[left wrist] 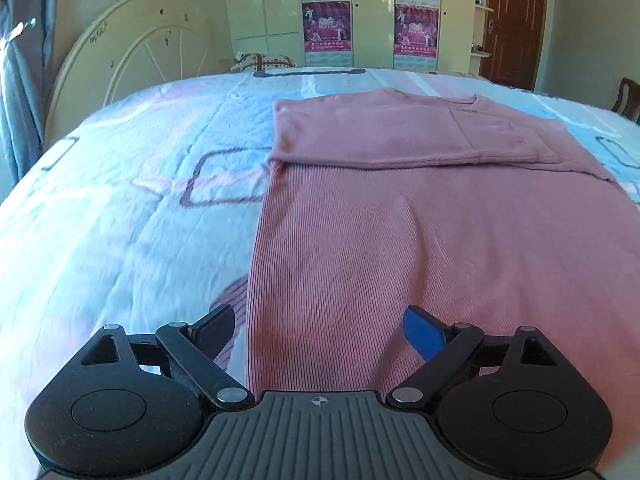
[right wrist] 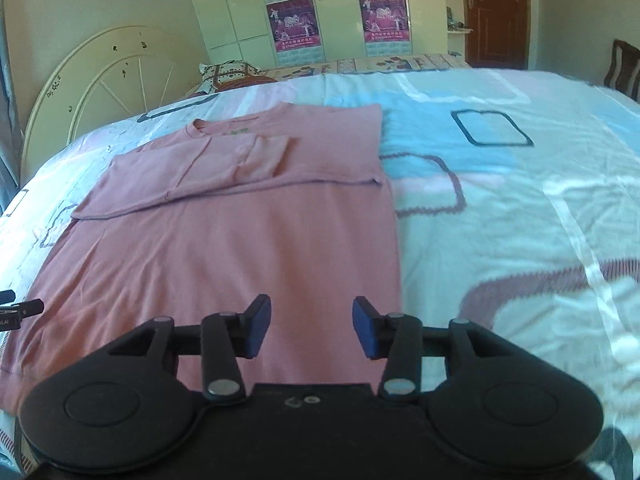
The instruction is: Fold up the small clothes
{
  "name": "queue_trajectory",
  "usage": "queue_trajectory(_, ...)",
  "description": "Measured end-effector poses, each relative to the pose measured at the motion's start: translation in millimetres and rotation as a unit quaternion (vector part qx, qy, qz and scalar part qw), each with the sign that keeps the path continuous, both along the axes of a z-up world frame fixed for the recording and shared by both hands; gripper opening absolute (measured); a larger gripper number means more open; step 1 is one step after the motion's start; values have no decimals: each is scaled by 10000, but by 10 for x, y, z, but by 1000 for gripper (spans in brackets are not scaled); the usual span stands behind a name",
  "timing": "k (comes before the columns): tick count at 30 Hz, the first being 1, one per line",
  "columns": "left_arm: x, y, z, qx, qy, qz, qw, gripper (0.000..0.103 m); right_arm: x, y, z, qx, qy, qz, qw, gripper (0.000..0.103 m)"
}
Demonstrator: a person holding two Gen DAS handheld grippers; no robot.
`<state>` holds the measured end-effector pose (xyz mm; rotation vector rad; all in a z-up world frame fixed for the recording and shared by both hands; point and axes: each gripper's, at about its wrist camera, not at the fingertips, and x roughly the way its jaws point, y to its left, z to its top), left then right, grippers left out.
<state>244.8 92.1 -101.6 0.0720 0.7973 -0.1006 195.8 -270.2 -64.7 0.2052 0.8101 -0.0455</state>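
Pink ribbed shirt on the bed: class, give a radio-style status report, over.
Left gripper open, empty. Right gripper open, empty. Pink ribbed shirt flat on patterned bedspread, sleeves folded across chest. Nothing in the way.

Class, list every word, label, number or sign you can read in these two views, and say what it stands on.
Nothing reads clearly.
Posters on the wardrobe: text too blurred.
Green mark by the neckline of the pink shirt: too small.
Lettering on a black part at the left edge: cut off.
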Motion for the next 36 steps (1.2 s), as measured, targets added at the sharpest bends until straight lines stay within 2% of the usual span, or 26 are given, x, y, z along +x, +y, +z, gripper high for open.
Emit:
queue_trajectory(4,-434,262,-105,-478,191,183,9985,90,-404,-274,-140,630,133,-344,9973,44)
queue_trajectory(8,-739,489,-170,-1059,281,252,9937,90,-671,-507,-301,1469,280,-515,9874,46)
queue_trajectory(12,-919,672,-249,-1774,389,181,9832,87,-817,-560,-515,2077,508,-508,9755,45)
queue_trajectory(16,-938,742,-293,-2644,506,231,9628,76,-932,-484,-565,2453,392,-349,9680,45)
queue_trajectory(19,-810,699,-321,-2733,525,342,9599,74,-887,-480,-576,2465,349,-363,9678,42)
queue_trajectory(22,-670,707,-373,-3004,524,438,9514,73,-793,-586,-623,2784,288,-511,9587,43)
queue_trajectory(24,-599,686,-418,-3144,610,453,9462,52,-747,-624,-677,2949,337,-500,9536,41)
queue_trajectory(25,-580,663,-442,-3148,697,443,9456,34,-743,-632,-689,2999,328,-473,9522,38)
queue_trajectory(26,-574,632,-456,-3074,747,393,9478,21,-757,-635,-698,2987,345,-439,9527,34)
queue_trajectory(27,-586,594,-462,-2946,743,347,9521,17,-756,-625,-705,2940,400,-395,9541,20)
queue_trajectory(28,-620,556,-448,-2792,679,299,9574,13,-751,-615,-720,2895,471,-351,9554,11)
queue_trajectory(29,-642,546,-438,-2773,620,293,9583,5,-761,-607,-730,2855,495,-328,9565,9)
queue_trajectory(33,-810,610,-203,-2970,35,196,9547,5,-882,-609,-486,2743,8,-153,9615,7)
queue_trajectory(34,-834,623,-172,-2922,-18,210,9561,4,-924,-612,-387,2729,-182,-49,9619,7)
queue_trajectory(36,-787,625,-259,-2763,145,292,9605,4,-971,-639,-282,2622,-461,108,9639,7)
